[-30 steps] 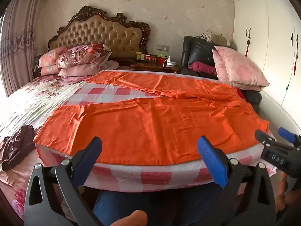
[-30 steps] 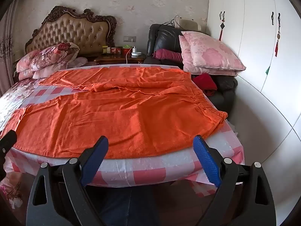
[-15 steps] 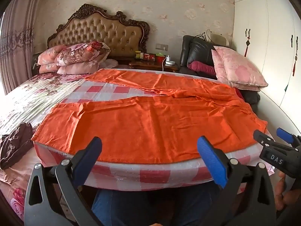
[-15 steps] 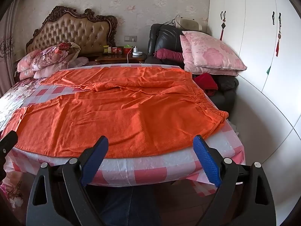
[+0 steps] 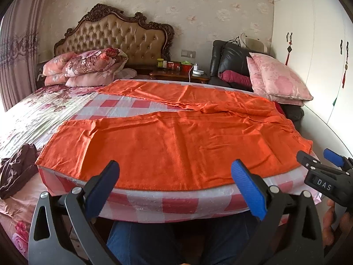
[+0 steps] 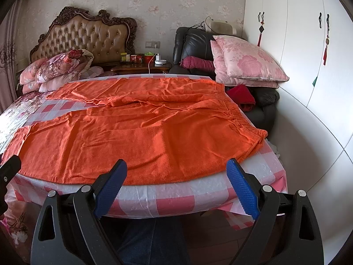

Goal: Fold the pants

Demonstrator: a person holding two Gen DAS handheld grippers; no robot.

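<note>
Orange pants [image 5: 176,141] flat on checked bed [image 5: 176,203] — "DAS" on right gripper [image 5: 320,161]

The left gripper [image 5: 175,185] is held level and low in the near scene, its blue-padded jaws spread wide and holding nothing. The right gripper [image 6: 176,184] sits just to its right at like height, jaws equally wide and empty, with a hand [image 5: 335,223] gripping it from below.

We're in a home bedroom: bed [image 5: 154,201] with tufted headboard [image 5: 114,35] upper left, pillows [image 5: 88,66], nightstand [image 5: 178,75] at centre back, white wardrobe [image 6: 308,44] along the right.
</note>
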